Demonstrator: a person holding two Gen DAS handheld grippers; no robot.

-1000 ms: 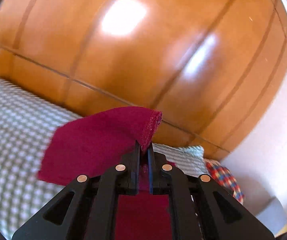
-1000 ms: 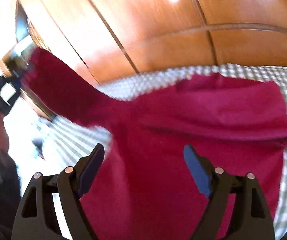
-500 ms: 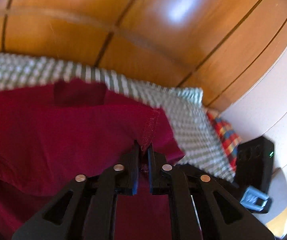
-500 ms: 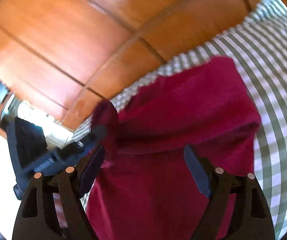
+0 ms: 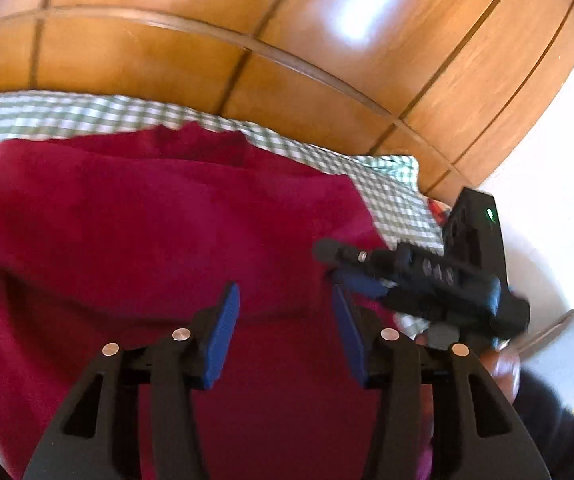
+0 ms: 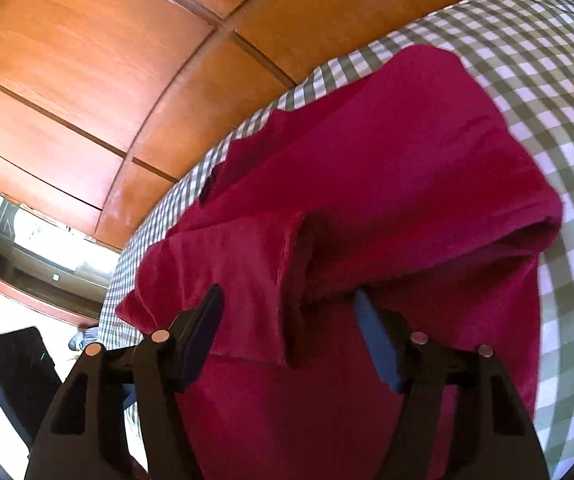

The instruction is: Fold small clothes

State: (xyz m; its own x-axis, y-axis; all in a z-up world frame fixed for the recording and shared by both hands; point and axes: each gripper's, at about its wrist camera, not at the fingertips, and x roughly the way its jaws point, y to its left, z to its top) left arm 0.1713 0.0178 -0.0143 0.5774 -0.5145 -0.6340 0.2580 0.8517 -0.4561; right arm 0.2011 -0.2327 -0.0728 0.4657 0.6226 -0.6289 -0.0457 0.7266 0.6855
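Note:
A dark red garment (image 5: 159, 232) lies on the green-and-white checked bedcover (image 5: 391, 192), with one side folded over onto its body. My left gripper (image 5: 285, 320) is open and empty just above the garment's near part. My right gripper (image 6: 289, 326) is open and empty over the folded sleeve edge (image 6: 287, 264) of the garment (image 6: 387, 168). The right gripper also shows in the left wrist view (image 5: 367, 276), blurred, at the garment's right edge.
A glossy wooden headboard (image 5: 247, 40) rises behind the bed. The checked cover (image 6: 547, 80) extends right of the garment. A black device (image 6: 11, 364) and a wood-framed window (image 6: 35, 252) are at the left. A plaid cloth (image 5: 437, 210) peeks out past the bed's right corner.
My left gripper carried the held garment edge across and down, then opened and let it go. The garment now lies folded over. The right gripper stayed open and swung round over the fold.

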